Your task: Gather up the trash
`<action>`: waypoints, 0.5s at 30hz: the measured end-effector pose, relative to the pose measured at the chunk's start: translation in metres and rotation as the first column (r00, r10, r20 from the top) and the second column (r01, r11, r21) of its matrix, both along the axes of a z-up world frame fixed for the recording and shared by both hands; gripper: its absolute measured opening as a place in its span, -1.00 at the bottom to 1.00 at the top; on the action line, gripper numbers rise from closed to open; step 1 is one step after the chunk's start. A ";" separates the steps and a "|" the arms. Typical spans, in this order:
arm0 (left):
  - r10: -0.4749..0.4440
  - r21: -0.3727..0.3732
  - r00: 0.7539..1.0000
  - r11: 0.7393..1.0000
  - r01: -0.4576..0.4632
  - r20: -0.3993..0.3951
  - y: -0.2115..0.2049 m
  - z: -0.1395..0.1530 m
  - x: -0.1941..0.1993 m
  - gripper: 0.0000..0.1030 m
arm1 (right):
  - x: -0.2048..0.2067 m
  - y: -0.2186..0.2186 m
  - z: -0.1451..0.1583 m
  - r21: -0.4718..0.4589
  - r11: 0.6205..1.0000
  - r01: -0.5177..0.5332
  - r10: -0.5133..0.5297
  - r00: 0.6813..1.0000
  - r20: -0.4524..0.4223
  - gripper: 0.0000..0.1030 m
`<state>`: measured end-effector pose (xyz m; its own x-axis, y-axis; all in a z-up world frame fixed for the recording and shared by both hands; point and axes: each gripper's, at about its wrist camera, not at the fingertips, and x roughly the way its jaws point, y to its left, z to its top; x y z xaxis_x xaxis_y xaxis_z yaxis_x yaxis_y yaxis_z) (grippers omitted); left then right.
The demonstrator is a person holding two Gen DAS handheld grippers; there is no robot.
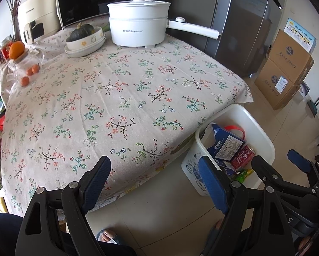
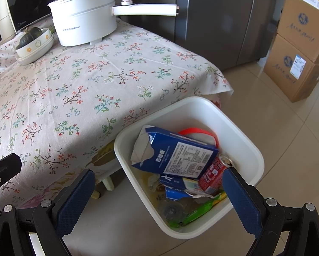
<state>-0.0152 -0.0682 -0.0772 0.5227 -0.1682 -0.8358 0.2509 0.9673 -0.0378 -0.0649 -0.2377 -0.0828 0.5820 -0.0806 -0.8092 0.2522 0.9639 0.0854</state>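
A white bin stands on the floor at the table's near right corner; it also shows in the left wrist view. It holds a torn blue carton, a red can, an orange band, a green wrapper and other scraps. My left gripper is open and empty above the table's front edge. My right gripper is open and empty above the bin's near side; it also shows in the left wrist view.
A floral-clothed table carries a white electric pot, stacked bowls with a green squash, a glass jar with oranges and a microwave. A grey fridge and cardboard boxes stand to the right.
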 end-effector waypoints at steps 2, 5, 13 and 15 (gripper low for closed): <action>0.001 -0.002 1.000 1.000 -0.001 -0.002 0.000 0.000 0.000 0.68 | 0.000 0.000 0.000 0.001 1.000 0.000 0.000 1.000 0.000 0.92; 0.006 -0.009 1.000 1.000 -0.006 -0.009 0.001 -0.001 0.001 0.68 | 0.000 0.000 0.000 0.000 1.000 0.000 0.000 1.000 0.000 0.92; 0.000 -0.038 0.999 0.999 -0.001 -0.050 0.003 -0.006 0.005 0.68 | 0.000 0.001 -0.001 -0.002 1.000 -0.005 0.005 1.000 -0.003 0.92; -0.005 -0.038 0.999 0.999 0.003 -0.044 0.002 -0.005 0.004 0.68 | 0.000 0.001 -0.001 -0.003 1.000 -0.004 0.004 1.000 -0.004 0.92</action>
<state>-0.0113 -0.0663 -0.0825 0.4846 -0.2021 -0.8511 0.2519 0.9640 -0.0855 -0.0648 -0.2363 -0.0834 0.5790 -0.0809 -0.8113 0.2487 0.9652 0.0813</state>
